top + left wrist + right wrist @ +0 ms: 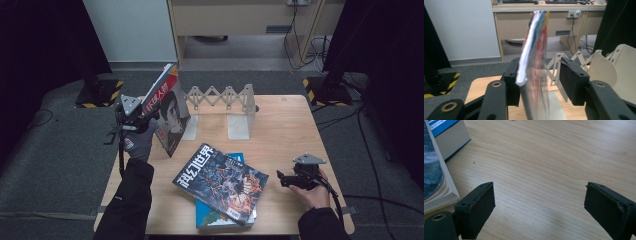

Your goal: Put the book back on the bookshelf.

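High view: red-covered magazine (167, 112), dark "科幻世界" magazine (220, 183).

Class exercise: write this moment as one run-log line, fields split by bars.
left gripper: open, magazine upright between jaws, right pad clear | right gripper: open over table, empty | rack: behind magazine | two books: stacked flat

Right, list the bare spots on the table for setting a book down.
Bare wood lies between the right gripper and the bookend rack, along the right table edge. Crowded: the book stack front-centre, and the upright magazine by the left gripper.
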### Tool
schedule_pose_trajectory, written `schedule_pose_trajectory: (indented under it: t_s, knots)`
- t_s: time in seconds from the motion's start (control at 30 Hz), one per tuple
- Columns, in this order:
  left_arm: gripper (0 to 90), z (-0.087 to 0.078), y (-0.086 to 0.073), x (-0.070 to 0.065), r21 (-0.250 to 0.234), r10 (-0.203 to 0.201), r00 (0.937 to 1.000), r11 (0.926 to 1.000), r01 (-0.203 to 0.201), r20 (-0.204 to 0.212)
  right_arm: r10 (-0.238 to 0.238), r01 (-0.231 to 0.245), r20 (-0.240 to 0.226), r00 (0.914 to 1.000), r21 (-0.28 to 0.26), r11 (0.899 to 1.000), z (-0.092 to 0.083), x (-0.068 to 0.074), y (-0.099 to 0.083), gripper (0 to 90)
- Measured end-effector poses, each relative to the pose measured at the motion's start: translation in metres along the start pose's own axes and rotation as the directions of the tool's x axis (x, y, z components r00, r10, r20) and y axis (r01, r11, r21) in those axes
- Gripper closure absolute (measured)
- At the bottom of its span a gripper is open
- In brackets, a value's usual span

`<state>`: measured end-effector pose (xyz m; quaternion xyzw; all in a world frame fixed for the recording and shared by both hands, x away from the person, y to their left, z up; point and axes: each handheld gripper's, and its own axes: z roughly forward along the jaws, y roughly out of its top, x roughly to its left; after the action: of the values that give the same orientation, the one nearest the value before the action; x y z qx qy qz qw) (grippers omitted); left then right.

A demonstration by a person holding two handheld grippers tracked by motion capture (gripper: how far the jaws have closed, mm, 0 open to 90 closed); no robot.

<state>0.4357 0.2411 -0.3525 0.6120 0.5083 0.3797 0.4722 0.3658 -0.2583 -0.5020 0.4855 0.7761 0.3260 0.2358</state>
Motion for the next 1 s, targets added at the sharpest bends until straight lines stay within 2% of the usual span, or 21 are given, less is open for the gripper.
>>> schedule_pose_trajectory:
  t_s: [0.1,0.23,0.3,0.33,0.37,0.4,0.43,0.5,0.6,0.63,0.73,0.8,0.87,1.0]
  knots:
    - [51.3,0.002,0.000,0.003,0.009,-0.013,0.9999,0.9999,0.013,0.007,0.002,-0.002,-0.001,1.0000,0.000,1.000,0.000,0.000,0.000,9.9]
    - [51.9,0.013,0.007,0.007,0.064,-0.035,0.9983,0.9975,0.032,0.046,0.002,-0.002,-0.002,1.0000,0.004,1.000,0.000,0.000,0.000,9.9]
    - [57.9,0.017,0.012,0.009,0.084,-0.042,0.9972,0.9958,0.037,0.061,0.001,-0.001,-0.003,1.0000,-0.001,1.000,0.000,0.000,0.000,9.9]
    - [57.9,0.019,0.015,0.011,0.101,-0.047,0.9966,0.9941,0.040,0.068,0.001,-0.001,-0.003,1.0000,-0.001,1.000,0.000,0.000,0.000,9.9]
    - [61.2,0.022,0.018,0.013,0.115,-0.063,0.9947,0.9919,0.053,0.081,0.001,-0.001,-0.002,1.0000,-0.002,1.000,0.000,0.000,0.000,9.9]
    - [63.4,0.023,0.021,0.015,0.134,-0.060,0.9951,0.9898,0.049,0.079,0.001,-0.001,-0.002,1.0000,-0.002,1.000,0.000,0.000,0.000,9.9]
    - [72.1,0.024,0.023,0.016,0.151,-0.032,0.9964,0.9884,0.020,0.079,-0.001,0.001,-0.003,1.0000,0.000,1.000,0.000,0.000,0.000,9.9]
    - [80.6,0.025,0.024,0.016,0.161,-0.029,0.9962,0.9868,0.015,0.082,0.000,0.000,-0.005,1.0000,0.000,1.000,0.000,0.000,0.000,9.9]
    - [85.8,0.025,0.026,0.018,0.178,-0.039,0.9947,0.9837,0.022,0.095,0.000,0.000,-0.004,1.0000,0.000,1.000,0.000,0.000,0.000,10.0]
    - [86.0,0.024,0.026,0.017,0.182,-0.040,0.9960,0.9829,0.025,0.080,-0.002,0.002,-0.004,1.0000,0.000,1.000,0.000,0.000,0.000,10.0]
    - [86.3,0.024,0.026,0.014,0.166,-0.052,0.9966,0.9853,0.041,0.064,-0.006,0.006,-0.004,1.0000,0.004,1.000,0.000,0.000,0.000,10.0]
    - [86.4,0.025,0.024,0.007,0.121,-0.090,0.9952,0.9889,0.085,0.037,-0.007,0.007,-0.003,1.0000,0.004,1.000,0.000,0.000,0.000,10.0]
    - [86.4,0.026,0.024,0.004,0.109,-0.099,0.9947,0.9895,0.095,0.027,-0.009,0.009,-0.002,1.0000,0.001,1.000,0.001,0.000,0.000,10.0]
    - [86.4,0.031,0.020,-0.012,0.055,-0.108,0.9933,0.9924,0.110,-0.040,-0.006,0.006,-0.004,1.0000,0.003,1.000,0.001,0.000,0.000,10.1]
